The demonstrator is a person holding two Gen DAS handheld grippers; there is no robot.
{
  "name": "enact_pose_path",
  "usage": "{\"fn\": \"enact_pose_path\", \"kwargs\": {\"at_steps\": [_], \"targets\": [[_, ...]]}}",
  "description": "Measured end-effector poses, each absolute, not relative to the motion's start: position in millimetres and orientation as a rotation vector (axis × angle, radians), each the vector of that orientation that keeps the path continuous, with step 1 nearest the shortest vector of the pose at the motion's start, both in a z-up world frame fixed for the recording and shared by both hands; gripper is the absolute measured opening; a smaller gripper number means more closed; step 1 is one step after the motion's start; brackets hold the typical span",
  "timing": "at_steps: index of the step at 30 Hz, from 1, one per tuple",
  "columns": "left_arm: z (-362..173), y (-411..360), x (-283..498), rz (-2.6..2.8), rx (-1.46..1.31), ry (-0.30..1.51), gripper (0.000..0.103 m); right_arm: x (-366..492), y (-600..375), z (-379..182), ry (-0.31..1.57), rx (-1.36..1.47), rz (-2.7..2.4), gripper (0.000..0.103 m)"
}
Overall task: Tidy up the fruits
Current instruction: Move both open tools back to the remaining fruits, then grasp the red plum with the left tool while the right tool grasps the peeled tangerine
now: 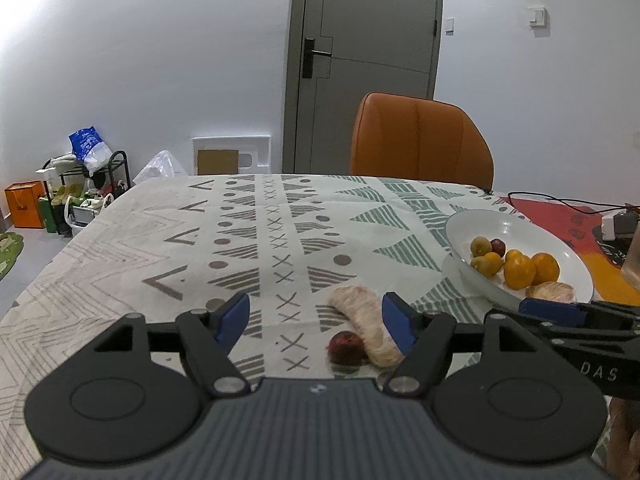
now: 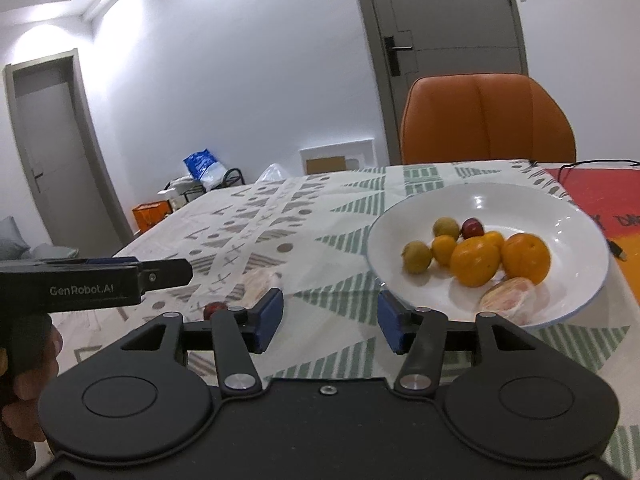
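We're looking at the last two strays here: a peeled pomelo-looking segment (image 1: 366, 322) and a small dark red fruit (image 1: 346, 347), both lying on the patterned tablecloth (image 1: 160, 248) just in front of the left gripper (image 1: 316, 318). Everything else is already sitting in the white bowl (image 2: 520, 196): two big oranges, a couple of smaller orange ones, two greenish-yellow ones, a red one and another peeled segment.

Our guess is that the segment is the next thing to pick up. It's soft and long, so we're thinking the way to do it well is to come down across its narrow middle instead of along its length, and to squeeze only lightly so it isn't getting crushed or torn. The red fruit is touching or nearly touching it on the left, so we'd be careful not to nudge that one and send it rolling.

Tool status: the left gripper is spread wide and holding nothing. Its right blue pad (image 1: 396, 322) is overlapping the segment in the left wrist view, but we can't tell if it's actually touching or just hovering above. The right gripper (image 2: 330, 318) is spread open too, empty, pointing at the cloth just beside the bowl's near-left rim.
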State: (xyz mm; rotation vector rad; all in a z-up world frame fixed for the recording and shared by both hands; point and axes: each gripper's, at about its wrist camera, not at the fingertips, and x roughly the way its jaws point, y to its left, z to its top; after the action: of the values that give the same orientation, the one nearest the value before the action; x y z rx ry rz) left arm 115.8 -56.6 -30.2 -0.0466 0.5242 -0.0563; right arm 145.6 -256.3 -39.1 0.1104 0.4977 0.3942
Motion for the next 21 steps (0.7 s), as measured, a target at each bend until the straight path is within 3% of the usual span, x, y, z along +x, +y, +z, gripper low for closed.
{"fn": "enact_pose_path", "kwargs": {"at_steps": [21], "targets": [[-57.7,-48.5,125.1,-0.095,-0.111,0.583,0.068,150.6,-228.4,-47.6,0.546,0.058,0.429,0.053]]}}
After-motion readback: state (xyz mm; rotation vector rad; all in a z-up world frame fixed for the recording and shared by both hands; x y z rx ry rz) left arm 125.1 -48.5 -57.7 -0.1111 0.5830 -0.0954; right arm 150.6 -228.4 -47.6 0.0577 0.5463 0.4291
